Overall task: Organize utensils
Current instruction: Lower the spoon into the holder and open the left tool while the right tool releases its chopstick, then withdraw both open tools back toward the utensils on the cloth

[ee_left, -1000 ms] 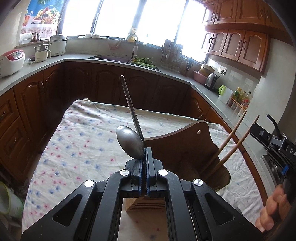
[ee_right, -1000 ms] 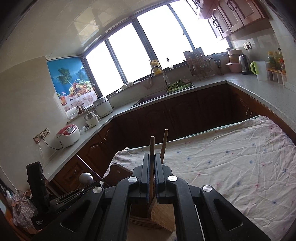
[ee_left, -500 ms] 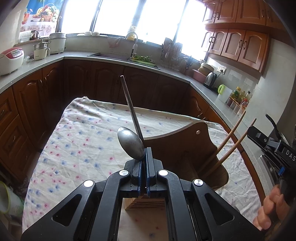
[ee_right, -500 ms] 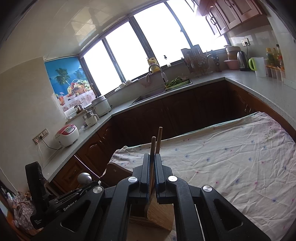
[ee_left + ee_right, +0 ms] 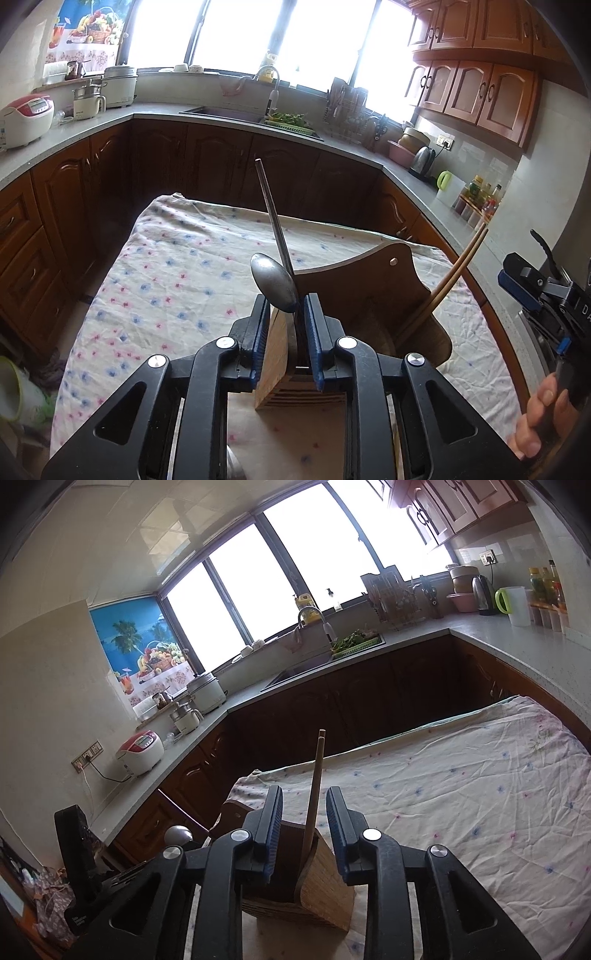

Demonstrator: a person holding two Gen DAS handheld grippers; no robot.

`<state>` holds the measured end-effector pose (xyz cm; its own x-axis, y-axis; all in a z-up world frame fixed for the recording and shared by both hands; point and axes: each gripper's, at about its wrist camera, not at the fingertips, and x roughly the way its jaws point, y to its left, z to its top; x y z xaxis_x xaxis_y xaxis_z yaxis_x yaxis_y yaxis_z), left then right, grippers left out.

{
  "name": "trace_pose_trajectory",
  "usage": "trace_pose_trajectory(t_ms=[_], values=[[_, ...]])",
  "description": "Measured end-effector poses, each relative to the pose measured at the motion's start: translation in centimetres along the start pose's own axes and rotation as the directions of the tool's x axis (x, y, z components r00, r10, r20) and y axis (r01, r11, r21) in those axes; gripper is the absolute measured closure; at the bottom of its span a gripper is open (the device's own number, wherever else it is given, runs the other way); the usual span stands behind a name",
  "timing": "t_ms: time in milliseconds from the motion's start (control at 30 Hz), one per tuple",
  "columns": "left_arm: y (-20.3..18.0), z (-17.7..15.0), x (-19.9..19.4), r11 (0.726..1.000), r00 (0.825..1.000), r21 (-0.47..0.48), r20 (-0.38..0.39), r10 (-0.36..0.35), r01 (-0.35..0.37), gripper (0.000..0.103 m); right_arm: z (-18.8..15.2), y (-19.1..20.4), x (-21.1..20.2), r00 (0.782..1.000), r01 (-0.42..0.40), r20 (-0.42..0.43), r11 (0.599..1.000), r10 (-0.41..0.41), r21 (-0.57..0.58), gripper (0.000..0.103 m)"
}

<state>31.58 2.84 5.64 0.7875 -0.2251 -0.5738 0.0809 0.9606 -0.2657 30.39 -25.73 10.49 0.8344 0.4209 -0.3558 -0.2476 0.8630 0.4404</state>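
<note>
A wooden utensil holder (image 5: pixel 373 295) stands on the cloth-covered table (image 5: pixel 177 266). A metal spoon (image 5: pixel 275 282) and a thin metal stick (image 5: pixel 271 214) stand in its left compartment. My left gripper (image 5: pixel 284 314) is open, its blue pads either side of the spoon, apart from it. Two wooden chopsticks (image 5: pixel 456 269) lean in the holder's right compartment. In the right wrist view the holder (image 5: pixel 321 886) sits below my right gripper (image 5: pixel 304 812), which is open around the chopsticks (image 5: pixel 316 779) without touching them.
Dark wood cabinets and a grey counter (image 5: pixel 110 122) wrap around the table, with a rice cooker (image 5: pixel 26 120), a sink (image 5: pixel 251 116) and a kettle (image 5: pixel 421 160). The right hand-held gripper (image 5: pixel 546 299) shows at the right edge of the left wrist view.
Both grippers have opened: the left has let go of the spoon and the right has let go of the chopsticks, which now stand in the holder.
</note>
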Motion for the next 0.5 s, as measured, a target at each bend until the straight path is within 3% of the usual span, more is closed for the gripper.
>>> trace_pose_trajectory(t_ms=[133, 167, 267, 500], values=[[0.1, -0.4, -0.6, 1.000, 1.000, -0.004, -0.003, 0.010, -0.010, 0.068, -0.6, -0.1, -1.1, 1.000, -0.006, 0.006, 1.000, 0.006, 0.003, 0.051], [0.2, -0.6, -0.7, 1.000, 1.000, -0.008, -0.003, 0.015, -0.015, 0.060, -0.8, -0.2, -1.5, 1.000, -0.008, 0.007, 1.000, 0.008, 0.004, 0.044], [0.4, -1.3, -1.6, 1.000, 1.000, -0.018, 0.000, 0.026, -0.026, 0.050, -1.5, -0.5, -2.8, 1.000, -0.004, 0.023, 1.000, 0.004, 0.008, 0.023], [0.8, -3.8, -3.6, 0.999, 0.999, -0.041, -0.021, 0.029, -0.029, 0.042, -3.3, -1.6, -5.9, 0.999, 0.007, 0.031, 0.999, -0.008, 0.034, 0.016]])
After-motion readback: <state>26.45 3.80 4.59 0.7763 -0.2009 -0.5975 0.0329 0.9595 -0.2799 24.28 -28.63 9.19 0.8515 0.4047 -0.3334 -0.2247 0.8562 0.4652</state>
